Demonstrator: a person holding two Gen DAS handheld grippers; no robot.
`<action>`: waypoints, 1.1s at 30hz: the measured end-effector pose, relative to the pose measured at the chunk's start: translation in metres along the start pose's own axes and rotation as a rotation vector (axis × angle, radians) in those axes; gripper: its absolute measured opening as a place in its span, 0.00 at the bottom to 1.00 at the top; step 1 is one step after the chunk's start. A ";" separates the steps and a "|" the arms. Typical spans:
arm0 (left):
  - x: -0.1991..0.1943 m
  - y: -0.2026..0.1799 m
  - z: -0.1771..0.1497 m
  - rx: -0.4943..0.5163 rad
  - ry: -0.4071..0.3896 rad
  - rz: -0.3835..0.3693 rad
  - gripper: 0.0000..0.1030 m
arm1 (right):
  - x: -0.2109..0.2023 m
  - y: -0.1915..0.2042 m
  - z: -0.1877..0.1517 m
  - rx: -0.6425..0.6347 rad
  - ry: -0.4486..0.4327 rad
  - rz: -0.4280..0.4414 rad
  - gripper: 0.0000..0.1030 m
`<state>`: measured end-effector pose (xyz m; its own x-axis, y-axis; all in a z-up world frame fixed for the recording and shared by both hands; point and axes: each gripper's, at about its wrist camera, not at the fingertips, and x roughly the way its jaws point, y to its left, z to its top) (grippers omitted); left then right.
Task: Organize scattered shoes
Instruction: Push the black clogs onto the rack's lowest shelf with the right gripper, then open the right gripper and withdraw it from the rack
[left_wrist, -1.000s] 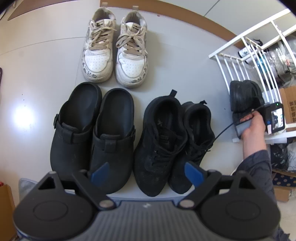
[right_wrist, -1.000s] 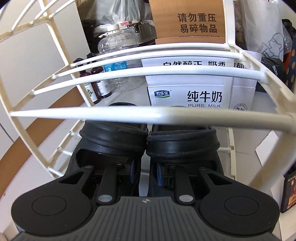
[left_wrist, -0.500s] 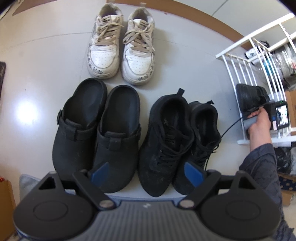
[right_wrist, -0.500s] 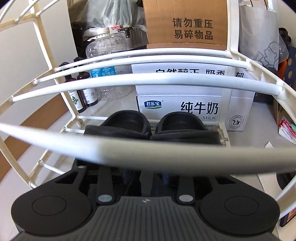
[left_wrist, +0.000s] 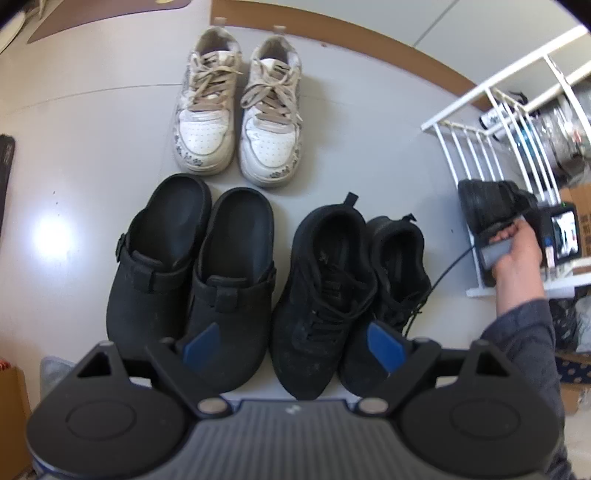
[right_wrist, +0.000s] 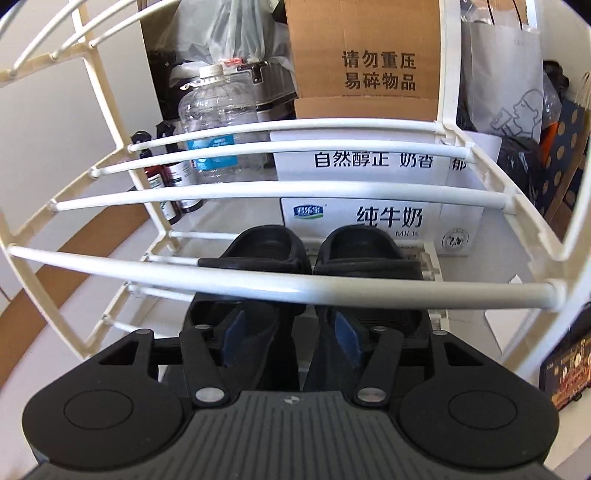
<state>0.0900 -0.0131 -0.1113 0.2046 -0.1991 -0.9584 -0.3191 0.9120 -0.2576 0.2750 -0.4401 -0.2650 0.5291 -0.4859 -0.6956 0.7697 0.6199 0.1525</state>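
Note:
In the left wrist view, three pairs stand on the grey floor: white sneakers (left_wrist: 240, 107) at the back, black clogs (left_wrist: 192, 273) at front left, black lace-up sneakers (left_wrist: 343, 288) at front right. My left gripper (left_wrist: 293, 347) is open and empty above the clog and sneaker toes. In the right wrist view, a pair of black shoes (right_wrist: 306, 258) sits on the lower shelf of the white wire rack (right_wrist: 295, 284). My right gripper (right_wrist: 291, 336) is open, its fingers spread around the shoes' heels; it also shows at the rack in the left wrist view (left_wrist: 495, 236).
Behind the rack stand milk cartons (right_wrist: 384, 218), a cardboard box (right_wrist: 373, 55), a large clear water bottle (right_wrist: 218, 129) and small dark bottles (right_wrist: 162, 181). A white rack bar crosses just above the shoes. A brown baseboard (left_wrist: 369, 40) runs behind the white sneakers.
My right gripper has opened and let go of the black shoes, which now rest on the rack's lower shelf; it has drawn back. The left gripper has shifted only slightly.

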 end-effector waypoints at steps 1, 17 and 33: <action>-0.002 0.001 0.000 -0.007 -0.003 -0.004 0.87 | -0.005 -0.001 0.001 -0.001 0.010 0.003 0.58; -0.032 -0.017 -0.015 0.051 -0.061 0.012 0.88 | -0.114 -0.025 0.015 -0.079 0.065 0.086 0.63; -0.061 -0.049 -0.037 0.124 -0.139 -0.017 0.92 | -0.242 -0.044 0.018 -0.351 0.042 0.226 0.69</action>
<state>0.0595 -0.0591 -0.0444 0.3379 -0.1707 -0.9256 -0.2002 0.9479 -0.2479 0.1198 -0.3605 -0.0910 0.6504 -0.2924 -0.7010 0.4634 0.8840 0.0612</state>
